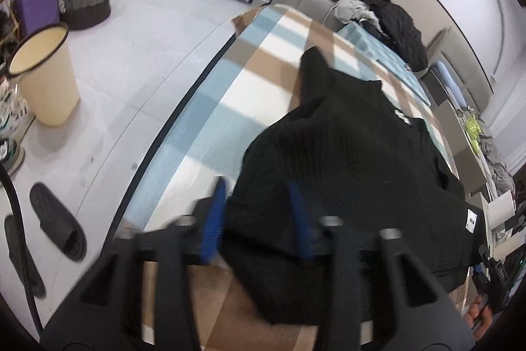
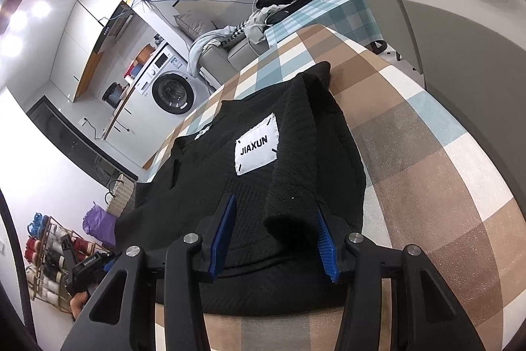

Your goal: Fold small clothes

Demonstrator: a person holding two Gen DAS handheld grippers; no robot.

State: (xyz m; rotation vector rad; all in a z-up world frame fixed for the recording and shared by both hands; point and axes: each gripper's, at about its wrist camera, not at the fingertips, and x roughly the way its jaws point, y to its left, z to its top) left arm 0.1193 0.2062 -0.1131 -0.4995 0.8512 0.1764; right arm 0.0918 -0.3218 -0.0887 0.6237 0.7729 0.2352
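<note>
Left gripper (image 1: 259, 219) fingers sit narrowly over the black sweater (image 1: 345, 170), grip unclear; right gripper (image 2: 276, 239) fingers straddle the folded sleeve (image 2: 305, 160) unclamped; a shallow pinch could slip, undoing the fold.

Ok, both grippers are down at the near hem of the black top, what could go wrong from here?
1. The right gripper straddles the folded-over sleeve too; closing may catch only that and undo the fold.
2. The left gripper looks blurred and its hold is unclear; the black top could lift unevenly.
3. The top sits near the checked table's edge and could slide off.
</note>
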